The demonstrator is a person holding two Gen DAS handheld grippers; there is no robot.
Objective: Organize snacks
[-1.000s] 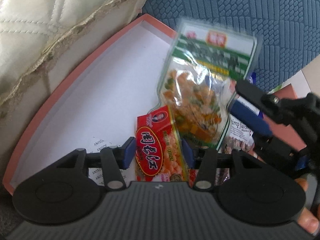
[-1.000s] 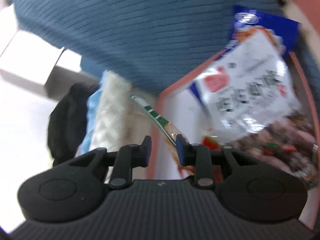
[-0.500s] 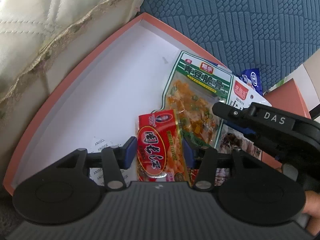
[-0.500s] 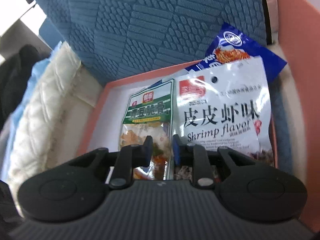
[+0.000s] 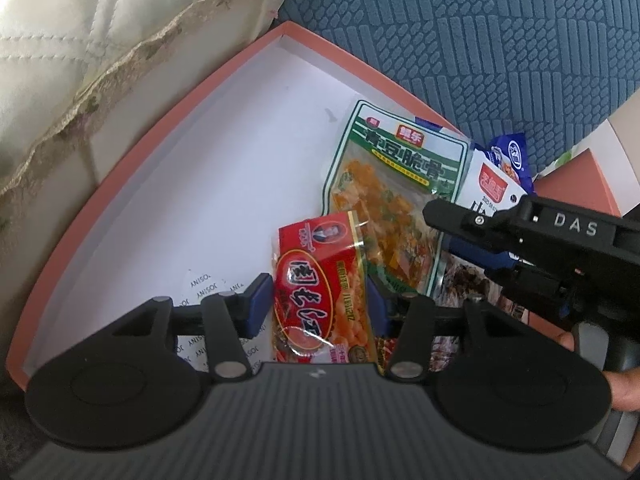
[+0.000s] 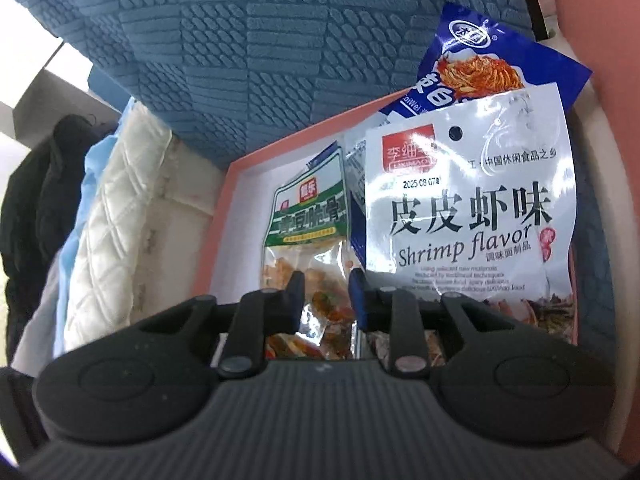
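Observation:
A pink-rimmed box with a white floor [image 5: 224, 184] holds the snacks. My left gripper [image 5: 316, 304] is shut on a red packet [image 5: 320, 280] low over the box floor. A green-topped packet of orange pieces [image 5: 400, 176] lies flat just beyond it. My right gripper [image 5: 444, 232] hovers at that packet's right edge. In the right wrist view its jaws [image 6: 326, 296] are opening, and the green packet [image 6: 308, 208] shows through the gap without being pinched. A white shrimp-flavor packet [image 6: 468, 208] lies to the right, over a blue packet [image 6: 480, 60].
A blue textured cushion [image 5: 480, 40] backs the box, and a cream quilted cushion [image 5: 100, 40] presses along its left side. A pink lid or second box [image 5: 576, 176] sits at the right. The left half of the box floor is bare. A person's fingers [image 5: 624, 388] grip the right tool.
The green packet, held up in the air by my right gripper a second ago, now lies flat in the box. My right gripper has swung down over it. The left gripper kept still.

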